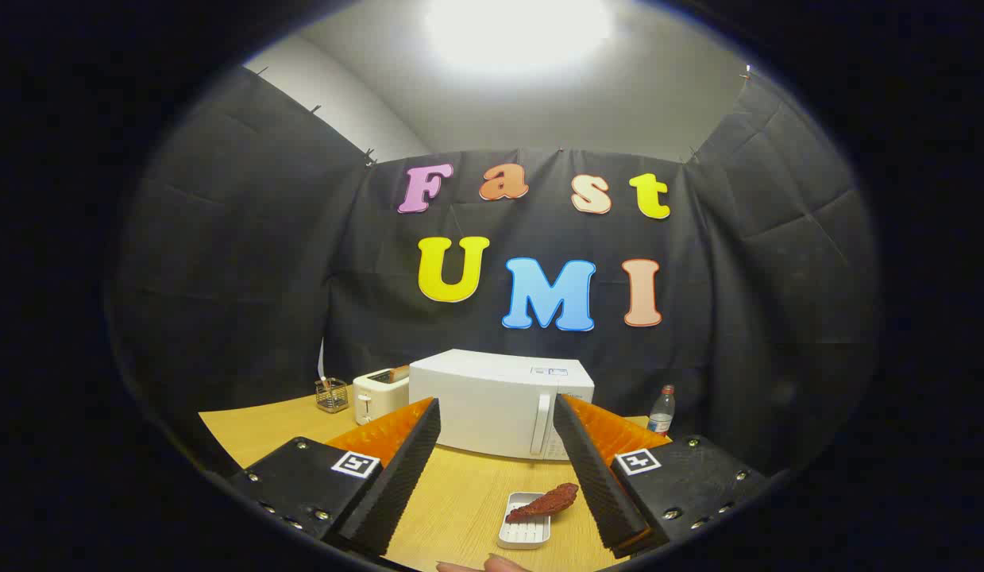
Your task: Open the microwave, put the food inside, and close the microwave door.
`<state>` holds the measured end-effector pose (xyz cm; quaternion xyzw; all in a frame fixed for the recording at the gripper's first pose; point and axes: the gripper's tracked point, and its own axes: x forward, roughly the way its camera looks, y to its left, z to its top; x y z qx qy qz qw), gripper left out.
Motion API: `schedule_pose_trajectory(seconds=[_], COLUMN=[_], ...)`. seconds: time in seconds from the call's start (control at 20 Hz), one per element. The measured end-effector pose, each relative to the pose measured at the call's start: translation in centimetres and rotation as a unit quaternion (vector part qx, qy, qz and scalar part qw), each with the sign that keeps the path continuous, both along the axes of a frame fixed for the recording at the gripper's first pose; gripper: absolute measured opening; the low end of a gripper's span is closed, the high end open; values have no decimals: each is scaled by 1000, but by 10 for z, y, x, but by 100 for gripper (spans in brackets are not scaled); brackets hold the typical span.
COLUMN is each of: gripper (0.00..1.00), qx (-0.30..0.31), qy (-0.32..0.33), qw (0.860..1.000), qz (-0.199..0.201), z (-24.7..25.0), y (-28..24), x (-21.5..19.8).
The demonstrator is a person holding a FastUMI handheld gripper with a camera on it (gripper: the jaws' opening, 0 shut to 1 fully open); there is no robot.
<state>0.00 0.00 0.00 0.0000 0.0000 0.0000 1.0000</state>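
Microwave (492, 401) sits shut at the back of the wooden table (460, 500), its handle facing the gripper (496, 425), whose fingers are spread wide and grasp nothing. Between them, nearer than the microwave, a reddish piece of food (544, 502) lies on a small white tray (524, 531). A toaster (378, 393) stands just left of the microwave, a bottle (661, 411) to its right.

Black cloth walls (237, 262), wooden table (261, 429), bright ceiling light (515, 32).
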Motion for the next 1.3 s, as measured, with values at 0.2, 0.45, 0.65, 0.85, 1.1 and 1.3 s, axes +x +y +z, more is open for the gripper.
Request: schedule_pose_trajectory(seconds=[0.2, 0.45, 0.65, 0.85, 1.1, 1.3], gripper=[92, 92, 92, 92, 92, 92], qx=[3, 0, 1, 1, -3, 13], qy=[4, 1, 1, -2, -7, 2], qw=[1000, 1000, 1000, 1000, 1000, 999], qz=[4, 1, 0, -5, -17, -31], z=[-2, -2, -1, -1, -2, -17], y=[2, 2, 2, -1, -12, -27], x=[4, 4, 5, 5, 17, 42])
